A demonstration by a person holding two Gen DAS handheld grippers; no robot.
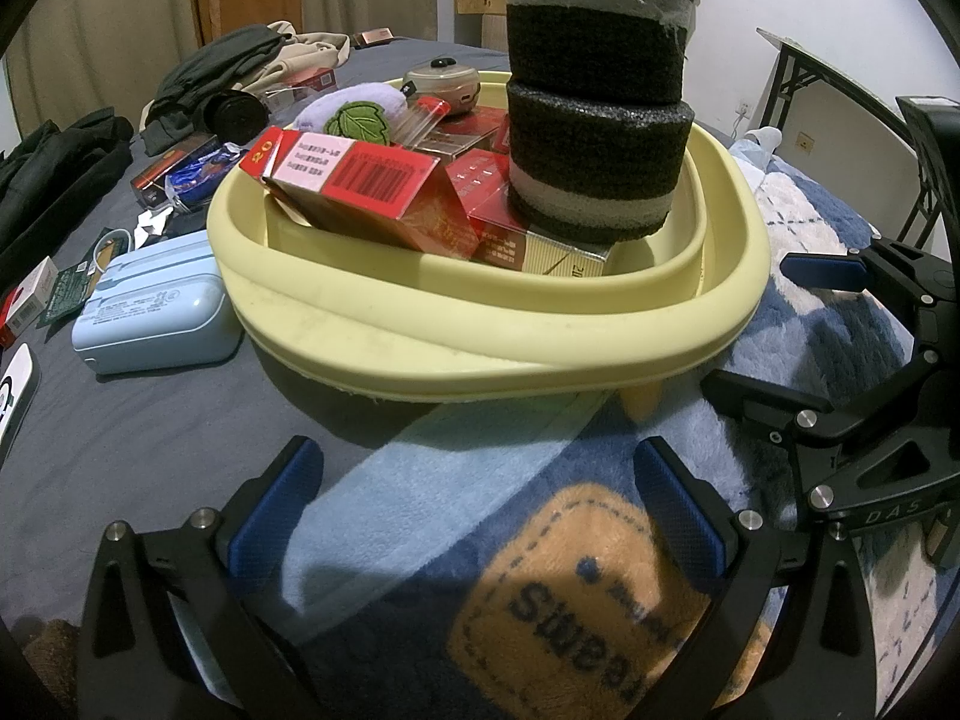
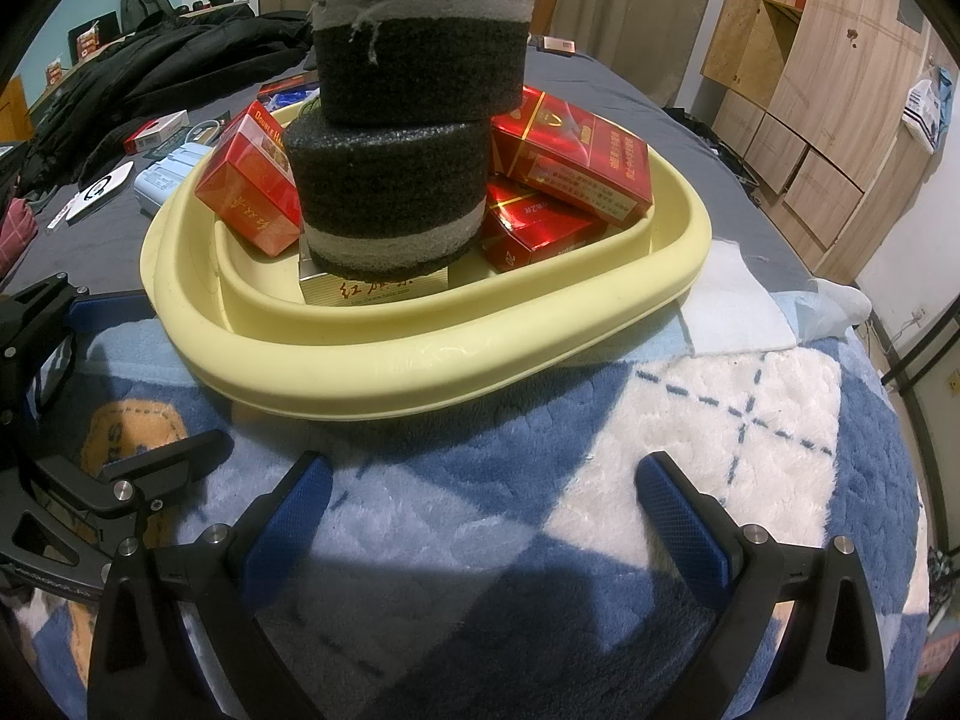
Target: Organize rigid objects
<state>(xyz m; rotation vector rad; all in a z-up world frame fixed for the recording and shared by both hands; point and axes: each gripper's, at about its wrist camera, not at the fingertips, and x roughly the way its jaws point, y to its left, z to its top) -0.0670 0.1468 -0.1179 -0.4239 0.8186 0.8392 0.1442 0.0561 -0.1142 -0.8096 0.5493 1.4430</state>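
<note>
Both jaws spread wide and empty, yellow basin (image 1: 480, 354) holding stacked foam blocks (image 2: 390, 192)

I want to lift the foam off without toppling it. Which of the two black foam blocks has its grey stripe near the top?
The upper foam block: its grey band runs just under its top edge. The lower foam block, resting on a gold box, has its band near the bottom.
</note>
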